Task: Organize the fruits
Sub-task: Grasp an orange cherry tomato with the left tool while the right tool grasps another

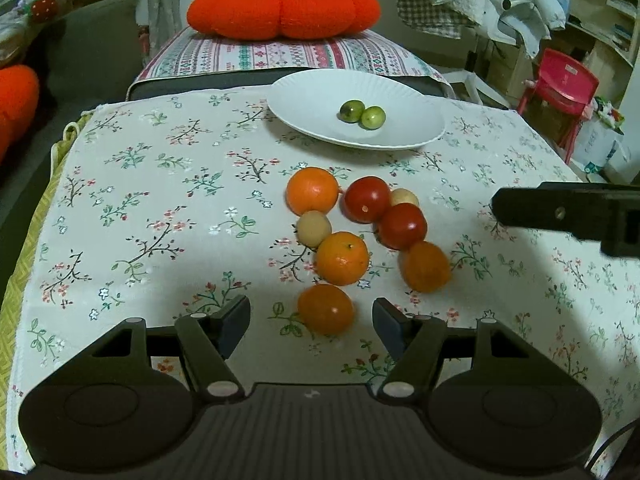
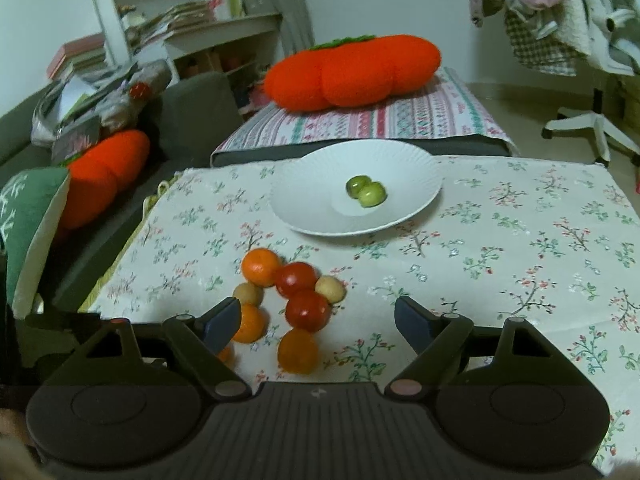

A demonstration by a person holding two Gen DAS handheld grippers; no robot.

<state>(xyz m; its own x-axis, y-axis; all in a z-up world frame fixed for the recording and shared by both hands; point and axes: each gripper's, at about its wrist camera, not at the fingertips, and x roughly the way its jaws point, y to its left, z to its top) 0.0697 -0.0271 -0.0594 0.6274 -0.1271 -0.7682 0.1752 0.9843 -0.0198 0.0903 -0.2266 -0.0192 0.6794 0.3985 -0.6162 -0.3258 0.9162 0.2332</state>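
A white plate (image 1: 304, 92) holds two green fruits (image 1: 362, 114) at the far side of the floral cloth; it also shows in the right wrist view (image 2: 316, 176). A cluster of oranges (image 1: 342, 258), two red tomatoes (image 1: 367, 199) and small tan fruits (image 1: 314, 229) lies mid-table. My left gripper (image 1: 311, 322) is open, and the nearest orange (image 1: 326, 309) sits between its fingertips. My right gripper (image 2: 318, 322) is open and empty, just above the cluster's near end (image 2: 298, 350). The right gripper's black body (image 1: 568, 212) shows at the right edge of the left wrist view.
A large orange pumpkin cushion (image 1: 282, 4) lies on a striped bench behind the table. A second orange cushion (image 2: 104, 176) and a grey sofa stand at the left. A red child's chair (image 1: 560, 88) and a clothes-laden chair stand at the right.
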